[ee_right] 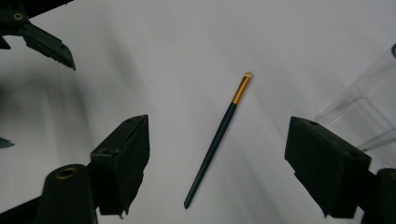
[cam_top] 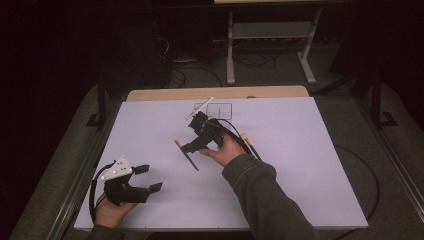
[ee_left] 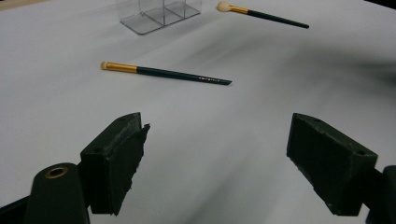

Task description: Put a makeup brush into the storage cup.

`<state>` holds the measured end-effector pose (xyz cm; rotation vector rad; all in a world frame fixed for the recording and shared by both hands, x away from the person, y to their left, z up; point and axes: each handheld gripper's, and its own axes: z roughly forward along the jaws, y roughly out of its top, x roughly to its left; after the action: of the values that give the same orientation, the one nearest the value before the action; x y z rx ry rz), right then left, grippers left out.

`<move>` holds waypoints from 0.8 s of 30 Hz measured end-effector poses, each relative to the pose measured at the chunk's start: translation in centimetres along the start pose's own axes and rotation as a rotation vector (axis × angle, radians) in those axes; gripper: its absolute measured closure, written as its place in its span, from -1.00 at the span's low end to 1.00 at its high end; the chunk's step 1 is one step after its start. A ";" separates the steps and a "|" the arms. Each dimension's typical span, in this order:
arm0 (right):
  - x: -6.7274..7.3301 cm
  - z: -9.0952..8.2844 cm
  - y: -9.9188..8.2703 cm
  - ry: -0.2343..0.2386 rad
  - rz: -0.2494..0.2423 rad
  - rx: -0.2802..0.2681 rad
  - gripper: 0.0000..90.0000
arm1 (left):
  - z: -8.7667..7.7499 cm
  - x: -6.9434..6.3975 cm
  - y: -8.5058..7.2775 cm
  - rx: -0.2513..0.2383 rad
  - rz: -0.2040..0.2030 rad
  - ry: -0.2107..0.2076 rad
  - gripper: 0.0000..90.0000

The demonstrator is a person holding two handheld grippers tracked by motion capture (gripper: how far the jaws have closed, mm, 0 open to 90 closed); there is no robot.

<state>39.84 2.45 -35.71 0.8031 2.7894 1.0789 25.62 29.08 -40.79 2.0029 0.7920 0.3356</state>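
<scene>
We hover our wide-open right gripper over the slim dark-handled, gold-ferruled makeup brush, nothing gripped yet. Next we should lower and pinch its handle; our left gripper waits open, empty.

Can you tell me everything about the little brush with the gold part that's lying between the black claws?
The brush is thin, with a long dark green handle, a shiny gold band and a small pale tip. It lies flat on the white table, touching nothing else. The right gripper hangs above it with jaws open wide on either side, not squeezing it. In the left gripper view it has tiny pale print near the handle's pointed end.
</scene>
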 end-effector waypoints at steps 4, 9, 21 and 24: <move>0.2 1.2 0.6 -0.015 -0.008 0.031 -0.45 | 0.1 -0.1 0.0 -0.002 -0.014 -0.002 -0.60; 0.2 2.1 0.8 -0.017 0.008 0.047 -0.43 | 0.1 -0.1 -0.1 -0.010 -0.027 -0.005 -0.60; -0.8 4.6 0.9 -0.036 0.058 0.083 -0.25 | 0.1 0.0 -0.1 -0.011 -0.026 -0.007 -0.60; -1.2 5.4 0.7 -0.031 0.086 0.101 -0.22 | 0.1 0.1 -0.1 -0.012 -0.025 -0.009 -0.60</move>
<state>42.38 5.60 -39.50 0.9495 2.8267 0.9338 25.72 29.11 -40.89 1.9806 0.8068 0.3166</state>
